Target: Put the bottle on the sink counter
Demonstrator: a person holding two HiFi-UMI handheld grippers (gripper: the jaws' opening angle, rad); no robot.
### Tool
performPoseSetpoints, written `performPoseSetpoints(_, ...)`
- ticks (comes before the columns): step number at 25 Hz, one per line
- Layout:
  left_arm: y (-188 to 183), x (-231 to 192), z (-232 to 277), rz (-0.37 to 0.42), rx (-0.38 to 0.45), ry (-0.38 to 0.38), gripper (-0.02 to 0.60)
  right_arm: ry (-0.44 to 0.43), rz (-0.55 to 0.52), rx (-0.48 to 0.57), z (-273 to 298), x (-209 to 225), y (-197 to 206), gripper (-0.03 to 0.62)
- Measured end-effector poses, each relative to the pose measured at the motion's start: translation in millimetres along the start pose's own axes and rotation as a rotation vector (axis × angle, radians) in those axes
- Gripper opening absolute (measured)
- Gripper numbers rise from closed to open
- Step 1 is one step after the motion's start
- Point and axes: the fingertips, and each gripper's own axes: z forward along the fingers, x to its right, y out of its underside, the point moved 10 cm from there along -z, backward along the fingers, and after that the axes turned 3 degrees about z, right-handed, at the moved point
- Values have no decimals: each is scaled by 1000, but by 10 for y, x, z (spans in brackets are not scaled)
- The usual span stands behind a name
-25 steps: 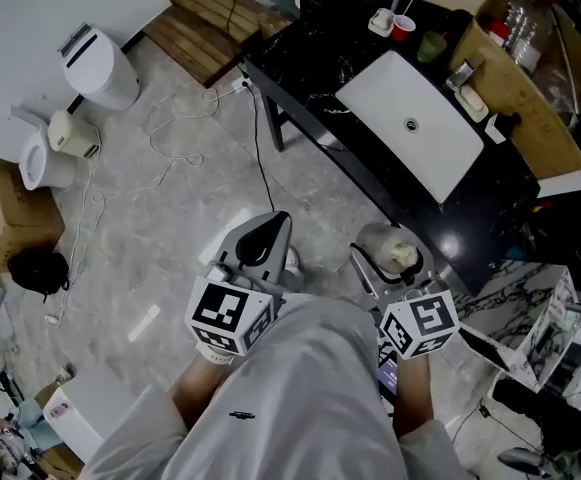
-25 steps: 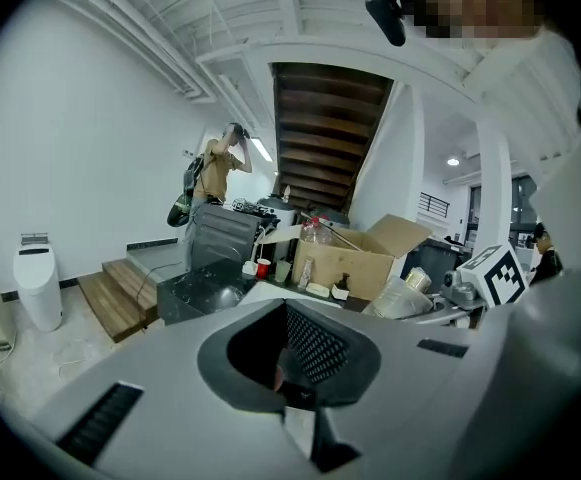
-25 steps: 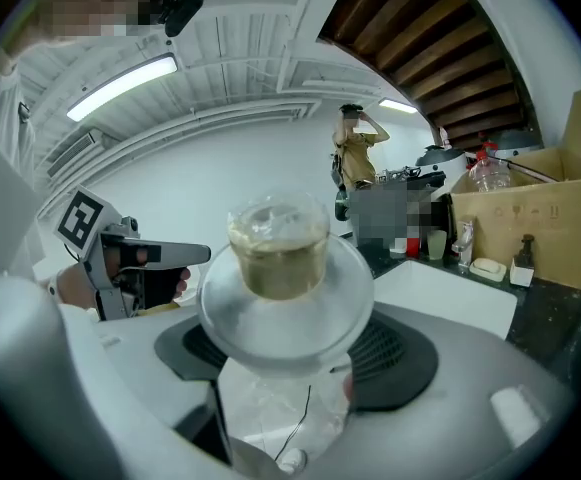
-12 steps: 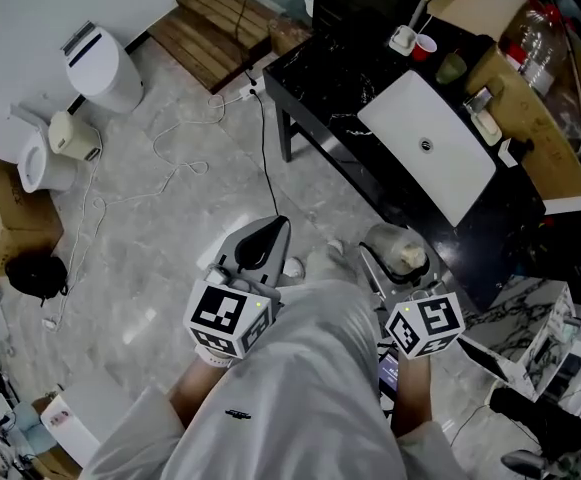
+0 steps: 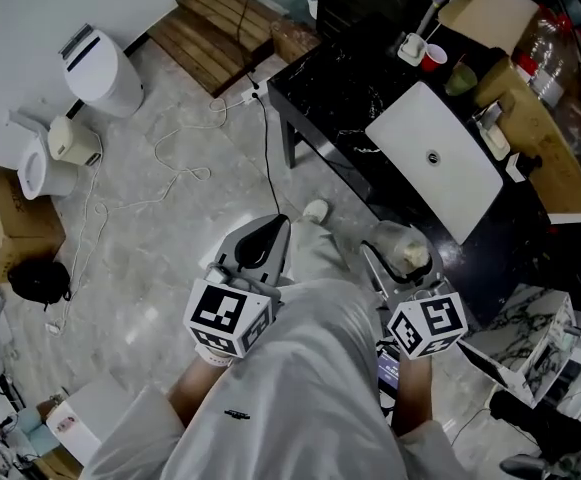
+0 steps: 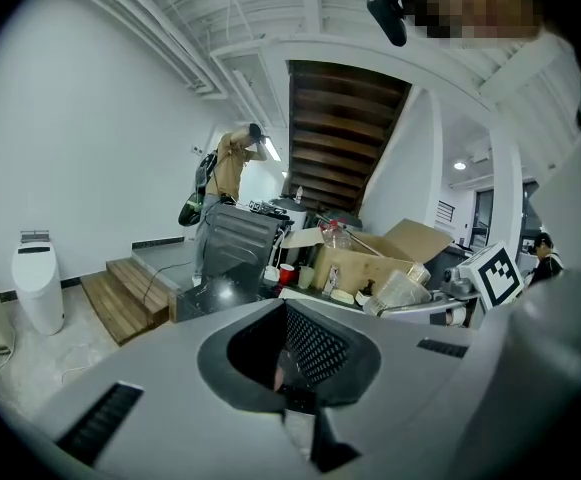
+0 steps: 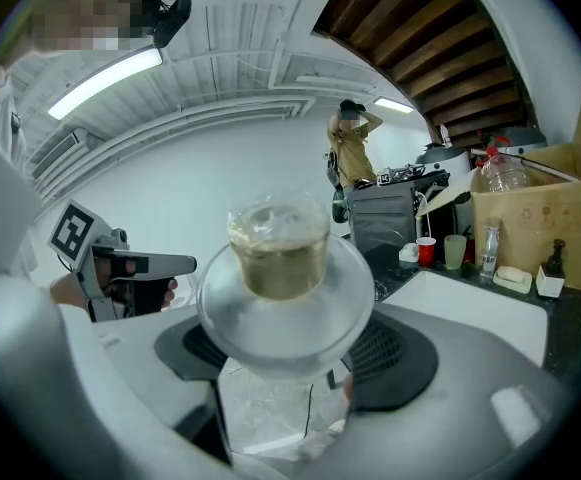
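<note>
White toilet (image 5: pixel 102 70), wooden steps (image 5: pixel 215 30), loose cable (image 5: pixel 185 173) on floor (image 5: pixel 170 258)

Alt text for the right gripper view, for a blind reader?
The right hand-held gripper grips a clear bottle with a tan top, filling the centre. Beyond at right lie a white sink in a black counter and a red cup.

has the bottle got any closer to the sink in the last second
Yes. The bottle in the right gripper is nearer the white sink now.

Left gripper (image 6: pixel 290 338) jaws seen pressed together, nothing held. Beyond: black counter (image 6: pixel 220 293), red cup (image 6: pixel 287 273), cardboard box (image 6: pixel 370 258). Toilet (image 6: pixel 38 288) seen far left, wooden steps (image 6: pixel 130 293) near it.
</note>
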Motion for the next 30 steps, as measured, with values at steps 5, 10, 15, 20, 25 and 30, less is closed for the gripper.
performPoseSetpoints(5,-174,-207,319,5,-8,17,8,13,13,3,326,149,-155,344)
performPoseSetpoints(10,-367,-420,731,19,-25,39,8,27,20,11,664,330,-344,344)
performPoseSetpoints(15,-618,-591,1149,36,-36,68,8,43,40,11,1010,568,-546,345)
performPoseSetpoints(20,-879,-781,1576,51,-44,78,8,50,63,24,1372,809,-790,344)
performPoseSetpoints(25,-1124,-953,1991,67,-45,74,8,44,63,33,1721,1075,-1026,344)
performPoseSetpoints(30,-1262,-1078,2325,74,-53,77,8,30,75,38,2013,1297,-1163,344)
